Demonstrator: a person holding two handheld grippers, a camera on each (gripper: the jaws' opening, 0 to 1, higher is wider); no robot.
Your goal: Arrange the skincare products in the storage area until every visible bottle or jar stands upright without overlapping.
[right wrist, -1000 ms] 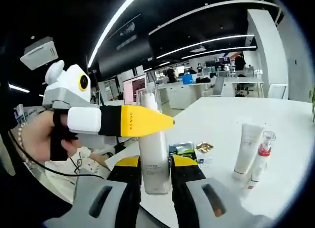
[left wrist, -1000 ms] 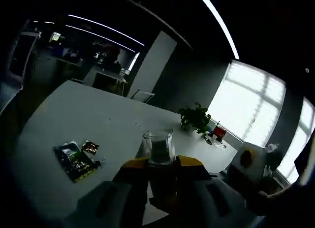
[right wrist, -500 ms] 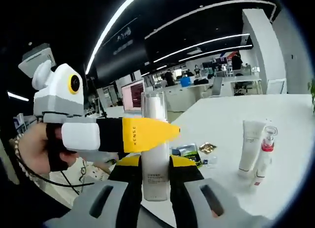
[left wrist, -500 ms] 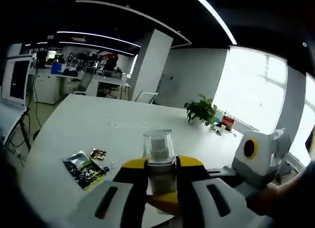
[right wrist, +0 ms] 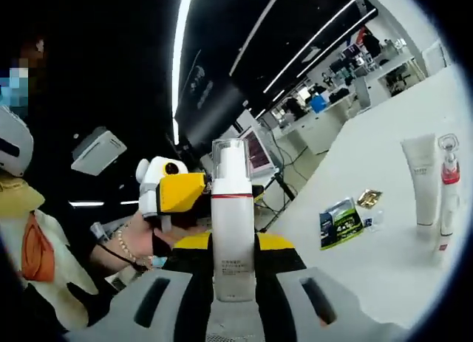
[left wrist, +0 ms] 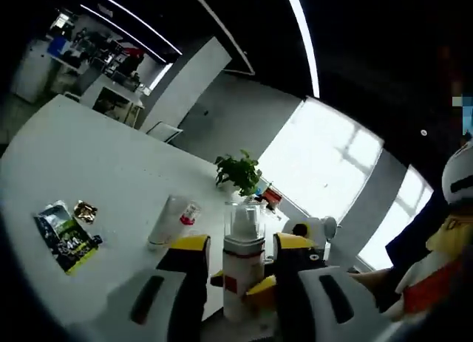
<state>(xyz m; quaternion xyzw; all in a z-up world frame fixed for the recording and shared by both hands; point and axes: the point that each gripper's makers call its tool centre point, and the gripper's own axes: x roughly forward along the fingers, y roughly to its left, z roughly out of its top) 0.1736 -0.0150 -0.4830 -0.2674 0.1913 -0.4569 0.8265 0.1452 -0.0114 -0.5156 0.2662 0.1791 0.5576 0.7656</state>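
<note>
A white pump bottle with a red band and clear cap stands upright in the air, with my right gripper shut on its lower body. The same bottle rises between the jaws of my left gripper, which stand apart from its sides, open. Low on the bottle, the right gripper's yellow fingers clamp it. The left gripper, held by a hand, sits just left of the bottle. On the white table stand a white tube and a slim red-collared pump bottle, also seen as the tube and pump bottle.
A green sachet and a small brown sachet lie flat on the table. A potted plant and small items stand at the far edge by the window. A person stands close behind both grippers.
The left gripper's jaws have spread off the bottle, and its yellow jaw no longer crosses in front of it. The right gripper keeps its hold. Both views have tilted.
</note>
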